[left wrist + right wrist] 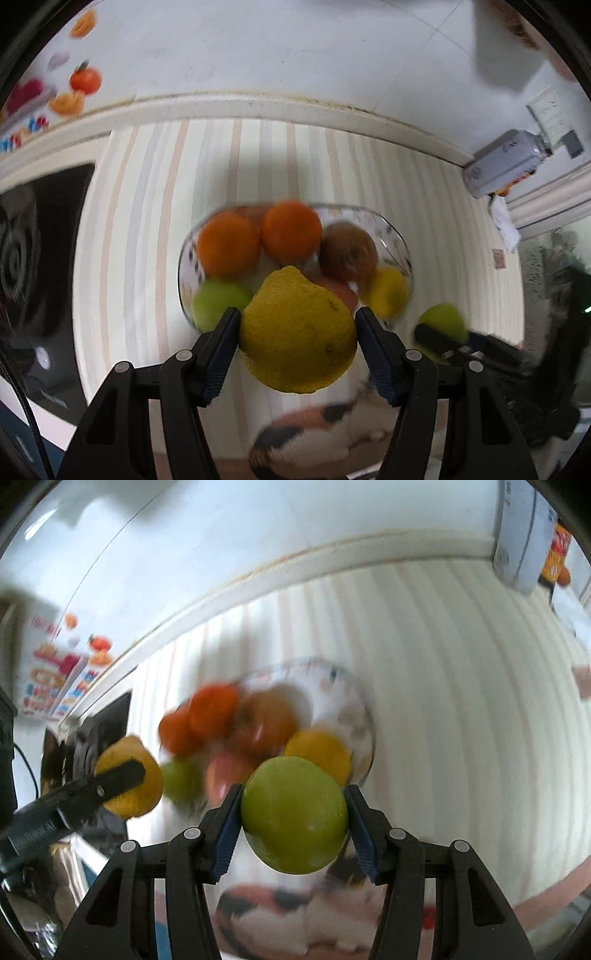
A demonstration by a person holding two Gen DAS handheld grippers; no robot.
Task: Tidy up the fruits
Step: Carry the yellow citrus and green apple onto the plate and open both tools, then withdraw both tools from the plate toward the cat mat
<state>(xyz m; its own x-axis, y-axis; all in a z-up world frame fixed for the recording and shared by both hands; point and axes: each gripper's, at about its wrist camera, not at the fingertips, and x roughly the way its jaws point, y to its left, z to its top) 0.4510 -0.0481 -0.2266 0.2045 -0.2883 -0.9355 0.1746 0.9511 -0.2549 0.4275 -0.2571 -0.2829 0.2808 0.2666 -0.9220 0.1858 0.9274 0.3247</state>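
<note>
My left gripper [297, 325] is shut on a big yellow lemon [297, 332], held above the striped table. In the right wrist view that lemon [129, 779] shows at the left, clamped by the left gripper's finger. My right gripper [293, 808] is shut on a green apple [295, 814]; the same green apple [443, 321] appears at the right of the left wrist view. Below both sits a glass bowl [400, 240] with two oranges [229, 243], a brown fruit [347, 251], a yellow fruit [388, 291], a green apple [218, 302] and a pink fruit. The glass bowl [364, 716] looks blurred from the right.
A striped cloth [147, 221] covers the table. A grey carton [502, 166] stands at the table's back right corner by the wall. A dark appliance [40, 240] sits at the left. A calico cat [314, 435] lies below the grippers.
</note>
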